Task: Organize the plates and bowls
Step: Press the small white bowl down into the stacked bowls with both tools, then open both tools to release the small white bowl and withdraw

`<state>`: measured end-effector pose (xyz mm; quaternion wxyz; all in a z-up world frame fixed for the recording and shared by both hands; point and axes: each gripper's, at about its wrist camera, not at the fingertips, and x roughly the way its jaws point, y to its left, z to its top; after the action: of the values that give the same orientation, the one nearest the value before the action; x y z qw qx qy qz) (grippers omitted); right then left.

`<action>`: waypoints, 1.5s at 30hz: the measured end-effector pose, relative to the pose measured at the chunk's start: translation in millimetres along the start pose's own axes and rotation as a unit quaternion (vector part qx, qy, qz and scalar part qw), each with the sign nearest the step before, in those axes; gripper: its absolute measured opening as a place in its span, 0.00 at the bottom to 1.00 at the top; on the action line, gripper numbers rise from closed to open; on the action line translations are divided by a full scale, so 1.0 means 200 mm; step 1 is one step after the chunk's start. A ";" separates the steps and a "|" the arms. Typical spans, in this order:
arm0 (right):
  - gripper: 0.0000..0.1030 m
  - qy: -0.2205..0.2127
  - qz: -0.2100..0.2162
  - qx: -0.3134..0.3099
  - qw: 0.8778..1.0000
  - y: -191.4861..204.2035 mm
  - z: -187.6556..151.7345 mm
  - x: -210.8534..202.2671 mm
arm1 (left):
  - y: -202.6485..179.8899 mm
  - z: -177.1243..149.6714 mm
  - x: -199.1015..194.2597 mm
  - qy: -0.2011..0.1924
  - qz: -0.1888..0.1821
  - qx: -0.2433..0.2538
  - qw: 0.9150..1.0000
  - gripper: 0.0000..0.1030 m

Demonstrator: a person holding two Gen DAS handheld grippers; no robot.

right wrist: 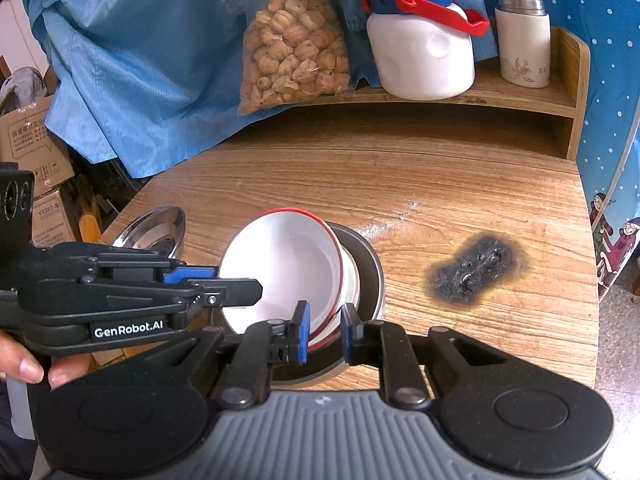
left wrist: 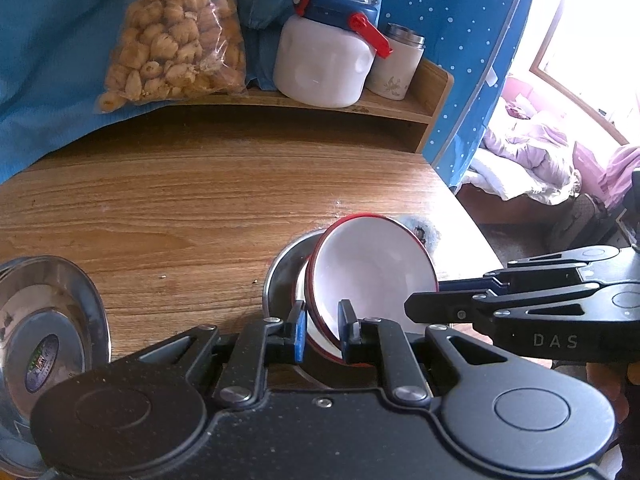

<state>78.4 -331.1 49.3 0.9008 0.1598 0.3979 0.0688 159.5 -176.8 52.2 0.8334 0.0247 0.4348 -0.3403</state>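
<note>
1. On the wooden table [right wrist: 440, 184], a red-rimmed white bowl [right wrist: 280, 268] tilts inside a steel bowl [right wrist: 370, 276].
2. Left gripper [left wrist: 322, 330] and right gripper [right wrist: 325, 334] each clamp its rim.
3. Another steel bowl [left wrist: 44, 320] sits apart.

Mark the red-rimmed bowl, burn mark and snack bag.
red-rimmed bowl [right wrist: 280, 272]: right wrist view, inner white wall.
burn mark [right wrist: 476, 270]: right wrist view, charred middle.
snack bag [left wrist: 176, 36]: left wrist view, bag front.

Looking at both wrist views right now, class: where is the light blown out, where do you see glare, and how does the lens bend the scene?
Left wrist view: the window at upper right is blown out to white, the steel plate mirrors its surroundings, and the table edge curves. Right wrist view: lighting is more even, dark vignetting fills the corners, and the wooden shelf bows.
</note>
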 end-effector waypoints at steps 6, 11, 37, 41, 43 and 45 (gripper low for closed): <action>0.18 0.000 -0.001 0.000 1.000 0.00 0.00 0.00 | 0.00 0.00 0.00 0.001 -0.003 0.001 1.000 0.17; 0.19 0.001 0.002 0.000 1.000 0.00 0.00 0.00 | 0.03 0.00 0.00 -0.002 -0.010 -0.006 1.000 0.17; 0.78 -0.048 -0.008 -0.018 0.999 0.02 0.00 -0.13 | 0.07 0.03 -0.15 -0.094 0.044 -0.008 0.995 0.99; 1.00 -0.059 -0.024 -0.020 0.998 0.02 0.00 -0.14 | 0.10 0.03 -0.16 -0.099 0.057 -0.009 0.993 0.99; 1.00 -0.061 -0.033 -0.026 0.997 0.02 -0.01 -0.14 | 0.11 0.03 -0.15 -0.102 0.067 -0.008 0.993 0.99; 1.00 -0.062 -0.054 -0.034 0.996 0.02 -0.02 -0.14 | 0.12 0.02 -0.15 -0.103 0.078 -0.005 0.992 0.99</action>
<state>57.4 -334.0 66.8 0.9311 0.1118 0.3464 0.0233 164.3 -142.1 70.4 0.8978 0.0193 0.3450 -0.2730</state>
